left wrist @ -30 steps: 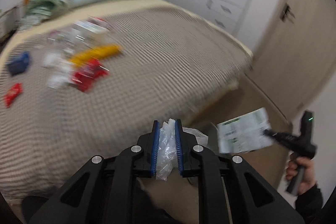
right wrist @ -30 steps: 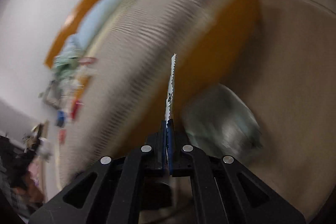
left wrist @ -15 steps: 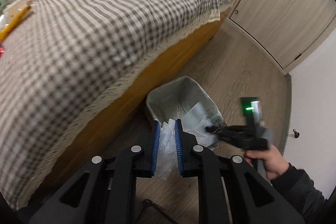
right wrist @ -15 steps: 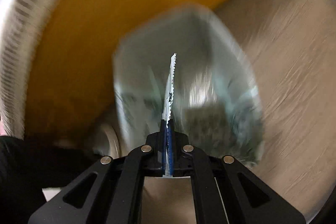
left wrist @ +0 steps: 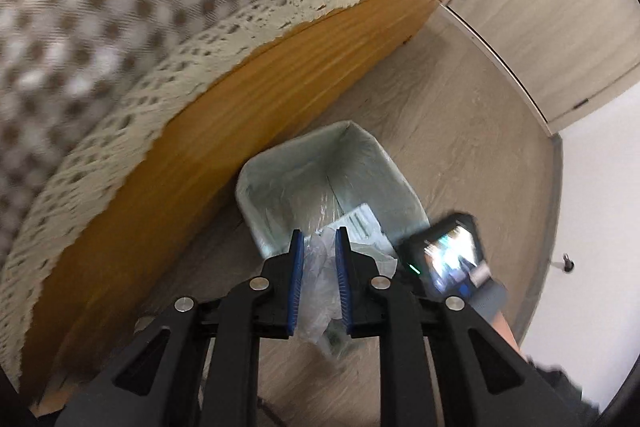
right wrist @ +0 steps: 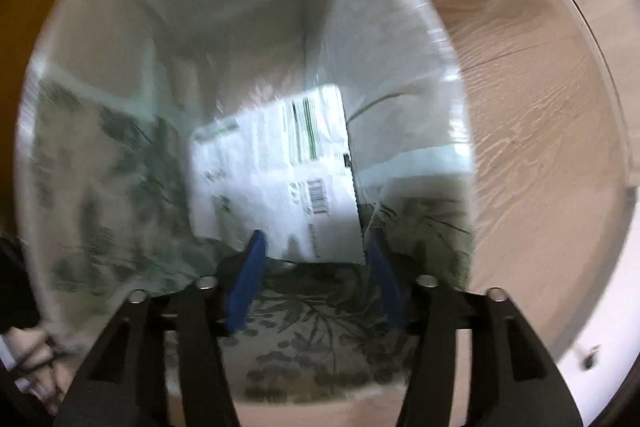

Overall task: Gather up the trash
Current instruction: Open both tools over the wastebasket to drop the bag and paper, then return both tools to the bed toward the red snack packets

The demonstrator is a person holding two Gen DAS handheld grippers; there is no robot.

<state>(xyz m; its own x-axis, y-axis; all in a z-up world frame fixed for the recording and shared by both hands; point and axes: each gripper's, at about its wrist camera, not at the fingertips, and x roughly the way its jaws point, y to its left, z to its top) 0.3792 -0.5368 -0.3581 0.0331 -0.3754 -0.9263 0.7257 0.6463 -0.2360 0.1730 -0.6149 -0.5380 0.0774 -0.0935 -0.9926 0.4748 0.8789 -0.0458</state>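
Below, pale wood floor [left wrist: 460,115] meets bed frame [left wrist: 280,67] beside lined bin [left wrist: 256,179].

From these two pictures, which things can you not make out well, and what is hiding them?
- Bottom of the trash bin, right wrist view: motion blur and the white wrapper cover it.
- Print on the wrapper: too blurred to read.
- Clear plastic in the left gripper: its lower end is smeared, so what it is stays unclear.
- Right gripper, left wrist view: only its blurred back shows.
- Bed top: blurred, cut by the edge.
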